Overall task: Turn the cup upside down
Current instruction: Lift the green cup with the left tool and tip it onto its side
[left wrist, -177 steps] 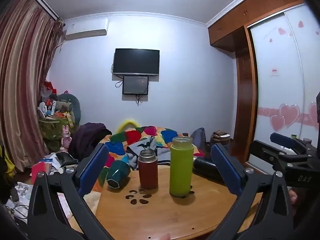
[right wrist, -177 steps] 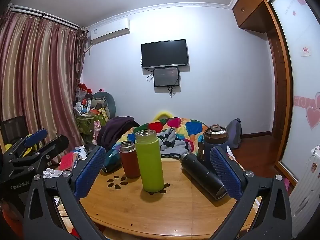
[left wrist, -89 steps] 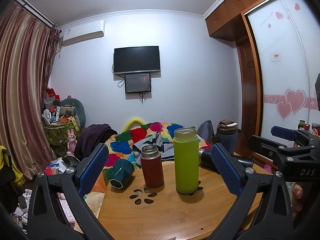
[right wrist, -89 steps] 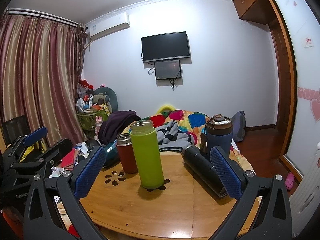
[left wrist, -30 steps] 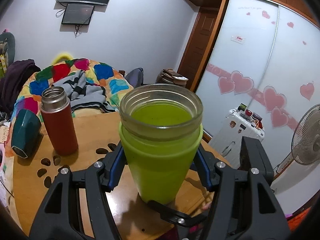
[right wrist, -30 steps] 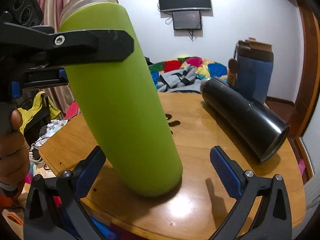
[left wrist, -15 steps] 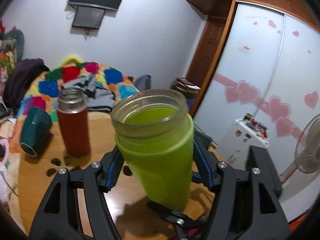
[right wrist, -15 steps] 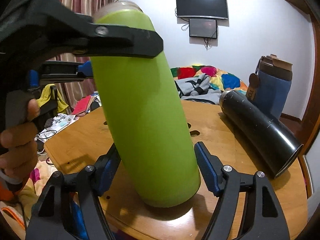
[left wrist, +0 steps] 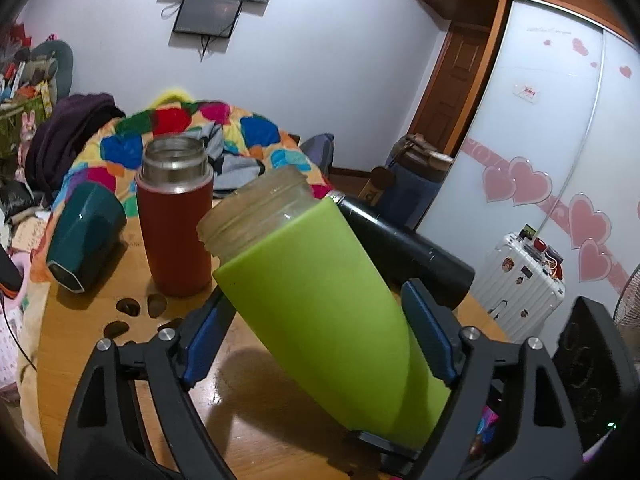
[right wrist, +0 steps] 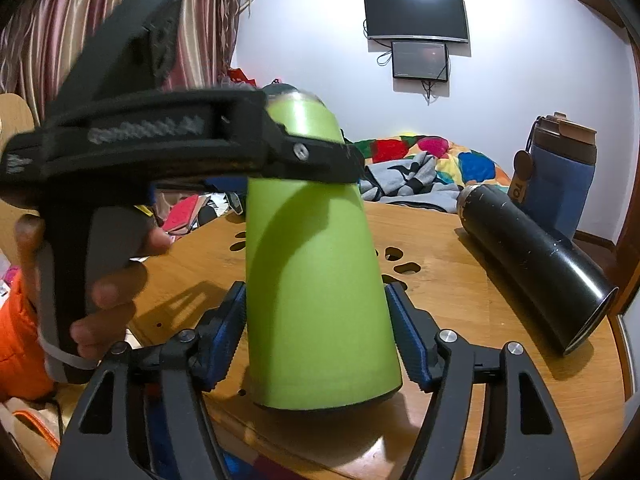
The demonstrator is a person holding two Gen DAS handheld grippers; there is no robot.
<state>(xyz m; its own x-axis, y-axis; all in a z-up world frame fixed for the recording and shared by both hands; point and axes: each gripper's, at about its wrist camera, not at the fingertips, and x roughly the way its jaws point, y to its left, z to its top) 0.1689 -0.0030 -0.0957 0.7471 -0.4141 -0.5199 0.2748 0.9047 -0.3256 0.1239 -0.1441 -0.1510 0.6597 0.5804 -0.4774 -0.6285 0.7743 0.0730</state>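
Observation:
The tall green cup (left wrist: pixel 320 312) with a clear threaded rim is held off the round wooden table (left wrist: pixel 80 344). It tilts, mouth up and to the left in the left wrist view. My left gripper (left wrist: pixel 316 332) is shut on its upper body. In the right wrist view the green cup (right wrist: pixel 316 280) fills the middle, and my right gripper (right wrist: pixel 316 336) is shut on its lower body near the base. The left gripper's black finger (right wrist: pixel 224 144) crosses the cup's upper part there.
On the table stand a red flask (left wrist: pixel 174 216) and a blue tumbler (right wrist: pixel 560 180); a black flask (right wrist: pixel 532 260) and a teal cup (left wrist: pixel 84 236) lie on their sides. A bed with a colourful quilt (left wrist: pixel 180 128) is behind.
The cup has tilted further over from upright and come off the table. My right gripper has closed tighter on its lower body. My left gripper has kept its hold and rotated.

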